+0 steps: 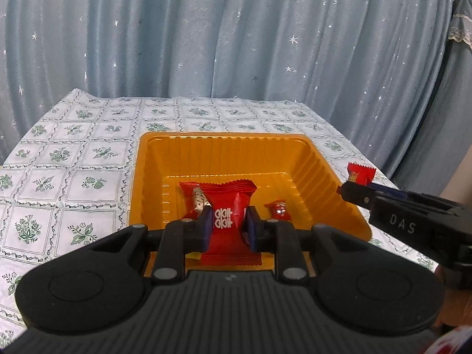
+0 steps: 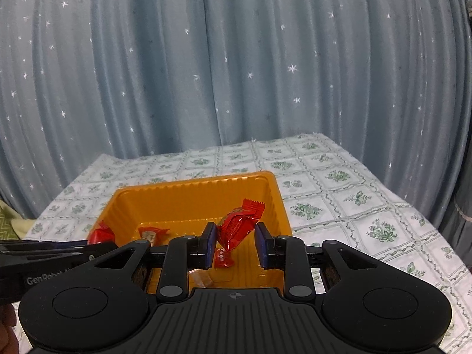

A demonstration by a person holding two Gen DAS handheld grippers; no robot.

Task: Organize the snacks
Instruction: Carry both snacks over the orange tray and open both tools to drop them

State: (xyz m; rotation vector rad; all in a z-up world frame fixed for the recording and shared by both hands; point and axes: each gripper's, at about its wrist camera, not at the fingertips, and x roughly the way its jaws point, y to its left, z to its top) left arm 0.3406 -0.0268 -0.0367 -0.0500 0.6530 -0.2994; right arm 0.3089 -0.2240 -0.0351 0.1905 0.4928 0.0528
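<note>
Blue starry curtain (image 1: 236, 35) behind a floral-clothed surface (image 1: 73, 153), left claw (image 1: 228, 225) clamped on a red snack packet (image 1: 227, 206) over the orange tray (image 1: 324, 171), right claw (image 2: 234, 243) clamped on a red candy (image 2: 236, 224) above the same tray, three wrapped sweets inside it

"DAS" marks the right gripper (image 1: 358, 190); "GenRobot" the left gripper (image 2: 97, 249).

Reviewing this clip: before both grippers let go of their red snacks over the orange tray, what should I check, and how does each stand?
1. Left gripper grips its red snack packet: ok.
2. Right gripper grips its red wrapped candy: ok, though one pad shows a gap.
3. Left packet is over the orange tray: ok.
4. Right candy is over the tray: ok in the right wrist view.
5. Bare tray floor remains among the snacks already inside: ok.
6. Grippers clear of each other: ok, apart.
</note>
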